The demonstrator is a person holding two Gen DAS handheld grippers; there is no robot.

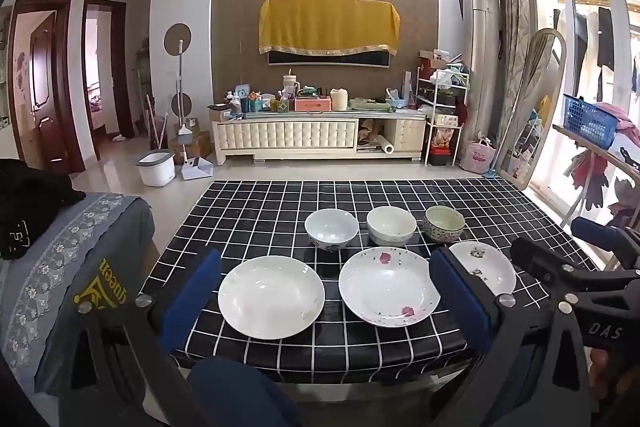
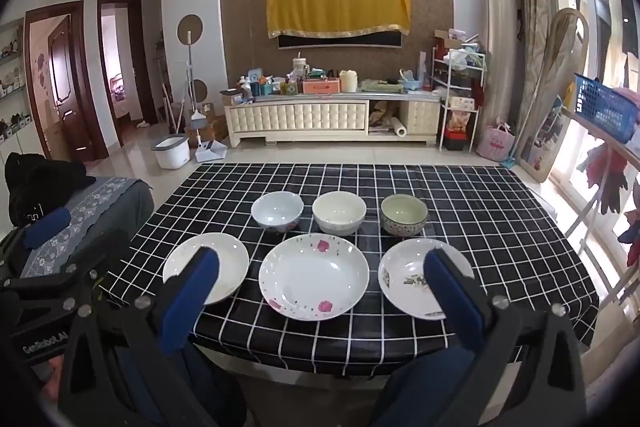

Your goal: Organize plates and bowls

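On the bench [image 2: 480,211], three plates [image 2: 314,275] lie in a near row with three bowls [image 2: 339,213] just behind, all apart and unstacked. Both the left hand-held gripper [image 1: 326,297] and the right hand-held gripper [image 2: 320,291] hover wide open, holding nothing. Sorting looks not yet begun; the next move likely calls for gripping one plate's rim to stack it.

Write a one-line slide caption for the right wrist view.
Open right tool hovers over the checked tablecloth, facing three plates and three bowls in two rows.
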